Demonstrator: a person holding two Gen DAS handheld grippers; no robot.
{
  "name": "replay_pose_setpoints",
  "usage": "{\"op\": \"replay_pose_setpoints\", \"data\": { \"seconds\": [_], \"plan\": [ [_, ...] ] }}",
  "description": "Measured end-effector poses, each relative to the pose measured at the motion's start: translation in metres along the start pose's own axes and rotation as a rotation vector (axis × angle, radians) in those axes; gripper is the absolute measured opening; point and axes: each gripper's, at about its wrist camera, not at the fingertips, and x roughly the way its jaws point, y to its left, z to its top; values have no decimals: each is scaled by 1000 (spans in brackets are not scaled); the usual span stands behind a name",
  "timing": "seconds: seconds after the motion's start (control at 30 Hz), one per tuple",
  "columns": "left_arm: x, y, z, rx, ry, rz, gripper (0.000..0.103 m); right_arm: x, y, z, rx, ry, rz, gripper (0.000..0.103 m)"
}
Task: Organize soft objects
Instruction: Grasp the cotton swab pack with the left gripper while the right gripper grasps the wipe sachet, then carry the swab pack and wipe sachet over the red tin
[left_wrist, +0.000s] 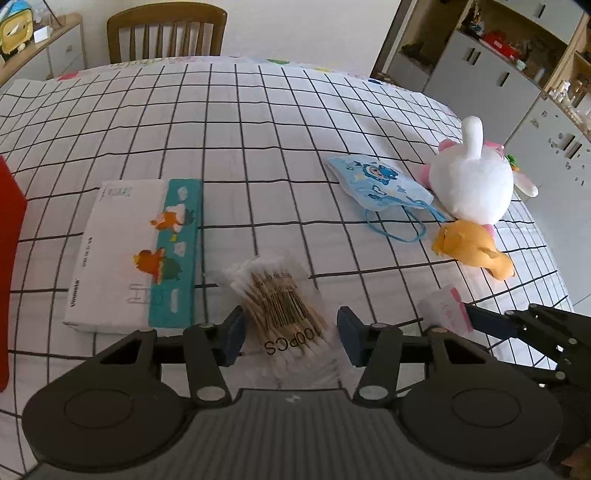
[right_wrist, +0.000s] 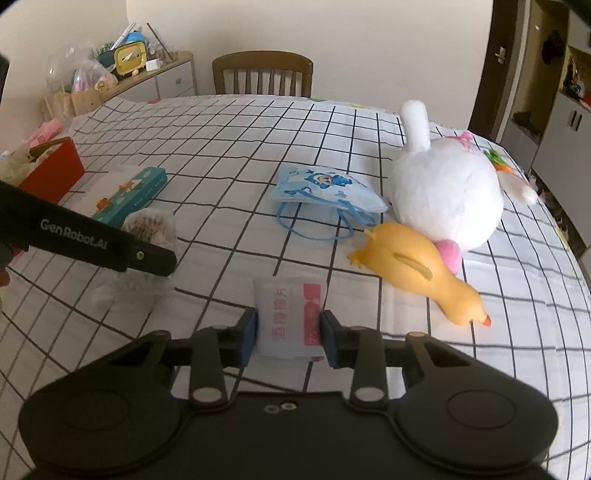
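Over at the far left a red box (right_wrist: 51, 171) sits on the checked tablecloth (left_wrist: 258, 122), its top stuffed with something pale I can't identify, and the left wrist view cuts it down to a red slab at the frame edge. Next comes a tissue pack (left_wrist: 136, 251), lying flat. Just beside it the left gripper (left_wrist: 290, 338) straddles a clear bag of cotton swabs (left_wrist: 284, 306); its jaws are partway in, and whether the pads press the bag yet is hard to judge. Further right the right gripper (right_wrist: 288, 334) pinches a small white and pink sachet (right_wrist: 290, 319) between narrow jaws, pads touching both edges. Beyond lie a blue child's mask (right_wrist: 325, 188), a yellow rubber chicken (right_wrist: 413, 266) and a white plush toy (right_wrist: 447, 195), its face turned away and hidden.
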Motion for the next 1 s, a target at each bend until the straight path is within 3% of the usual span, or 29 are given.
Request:
{"op": "replay_pose_setpoints", "data": {
  "seconds": [0.43,1.0],
  "plan": [
    [-55,18,1,39,-88,-18,52,-46,25,13,5,-59,49,36],
    [-139,87,3,4,-216,76,53,-74,111,79,-120,-164,221,36]
  ]
}}
